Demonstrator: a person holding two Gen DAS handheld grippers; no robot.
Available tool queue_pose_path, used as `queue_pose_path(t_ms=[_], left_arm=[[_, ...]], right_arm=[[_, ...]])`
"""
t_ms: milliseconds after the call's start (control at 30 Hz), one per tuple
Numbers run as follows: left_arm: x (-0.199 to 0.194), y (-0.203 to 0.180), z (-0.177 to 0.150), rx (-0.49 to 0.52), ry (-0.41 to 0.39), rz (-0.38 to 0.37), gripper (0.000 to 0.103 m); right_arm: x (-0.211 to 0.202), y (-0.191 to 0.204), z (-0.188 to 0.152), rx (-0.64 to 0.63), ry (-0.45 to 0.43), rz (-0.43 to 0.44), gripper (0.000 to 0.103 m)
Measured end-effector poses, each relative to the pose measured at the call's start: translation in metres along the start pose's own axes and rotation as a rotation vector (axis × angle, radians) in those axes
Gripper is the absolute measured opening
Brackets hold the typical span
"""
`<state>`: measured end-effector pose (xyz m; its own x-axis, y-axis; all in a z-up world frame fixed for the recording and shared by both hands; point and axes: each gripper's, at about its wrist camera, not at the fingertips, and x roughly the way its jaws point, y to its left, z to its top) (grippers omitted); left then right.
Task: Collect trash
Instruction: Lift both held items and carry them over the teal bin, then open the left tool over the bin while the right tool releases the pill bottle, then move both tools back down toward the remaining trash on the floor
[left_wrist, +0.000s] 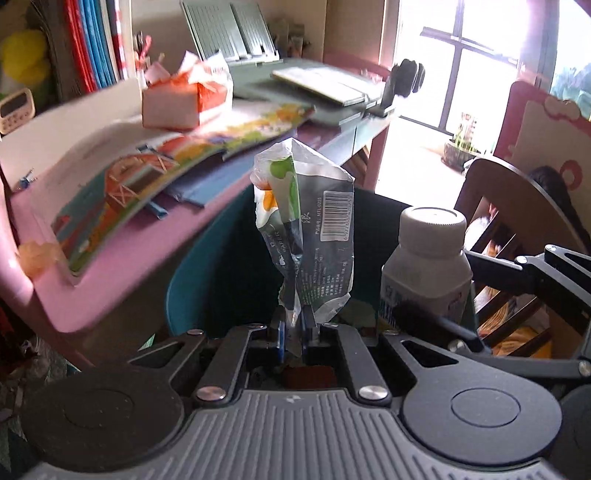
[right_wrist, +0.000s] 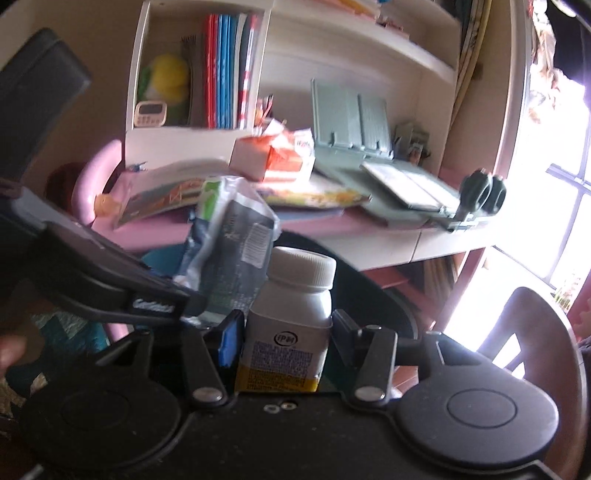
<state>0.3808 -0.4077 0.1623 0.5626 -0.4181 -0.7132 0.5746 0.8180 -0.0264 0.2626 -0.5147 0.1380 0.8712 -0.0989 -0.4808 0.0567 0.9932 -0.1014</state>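
Note:
My left gripper (left_wrist: 293, 328) is shut on the lower end of a crumpled grey, white and green wrapper (left_wrist: 310, 229) with a barcode, which stands upright above its jaws. My right gripper (right_wrist: 286, 332) is shut on a white plastic bottle (right_wrist: 295, 310) with a ribbed white cap and a yellow band on its label. Both items hang side by side over a teal bin (left_wrist: 195, 280) with a dark inside. In the left wrist view the bottle (left_wrist: 428, 258) is just right of the wrapper. In the right wrist view the wrapper (right_wrist: 229, 236) is left of the bottle.
A pink desk (left_wrist: 147, 258) beyond the bin carries picture books (left_wrist: 155, 184), an orange and white tissue box (left_wrist: 184, 99) and a green book stand (left_wrist: 236, 33). Shelves with books (right_wrist: 225, 70) stand behind. A wooden chair (left_wrist: 517, 206) and a bright window (left_wrist: 465, 62) are at the right.

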Motion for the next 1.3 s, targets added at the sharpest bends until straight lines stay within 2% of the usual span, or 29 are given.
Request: queue_pose_path(t_ms=[100, 200, 333, 500, 700, 733, 800, 1067, 1167, 1300], left_arm=[[0.013, -0.002, -0.004, 0.030, 0.030, 0.031, 0.008], [0.022, -0.001, -0.007, 0.022, 0.060, 0.021, 0.008], [0.026, -0.006, -0.007, 0.061, 0.058, 0.041, 0.009], [0.030, -0.011, -0.007, 0.068, 0.065, 0.045, 0.009], [0.022, -0.017, -0.009, 0.065, 0.063, 0.029, 0.015], [0.020, -0.017, -0.010, 0.063, 0.065, 0.027, 0.019], [0.014, -0.018, -0.012, 0.058, 0.057, 0.030, 0.033], [-0.027, -0.016, -0.020, 0.032, -0.019, 0.052, 0.063], [-0.047, -0.013, -0.025, 0.013, -0.043, 0.055, 0.069], [-0.074, -0.007, -0.034, -0.005, -0.059, 0.063, 0.069]], right_arm=[[0.006, 0.003, -0.005, 0.002, 0.033, 0.016, 0.051], [0.008, 0.007, -0.007, -0.010, 0.058, 0.009, 0.051], [0.012, 0.009, -0.006, -0.011, 0.099, 0.006, 0.052], [0.007, 0.010, -0.007, -0.021, 0.101, -0.002, 0.055], [-0.005, 0.008, -0.010, -0.024, 0.097, -0.010, 0.058], [-0.008, 0.008, -0.009, -0.026, 0.093, -0.012, 0.058], [-0.014, 0.009, -0.009, -0.030, 0.085, -0.016, 0.059], [-0.046, 0.014, -0.006, -0.053, 0.052, -0.025, 0.060], [-0.059, 0.019, -0.004, -0.058, 0.037, -0.020, 0.060], [-0.081, 0.030, 0.001, -0.064, 0.011, 0.006, 0.060]])
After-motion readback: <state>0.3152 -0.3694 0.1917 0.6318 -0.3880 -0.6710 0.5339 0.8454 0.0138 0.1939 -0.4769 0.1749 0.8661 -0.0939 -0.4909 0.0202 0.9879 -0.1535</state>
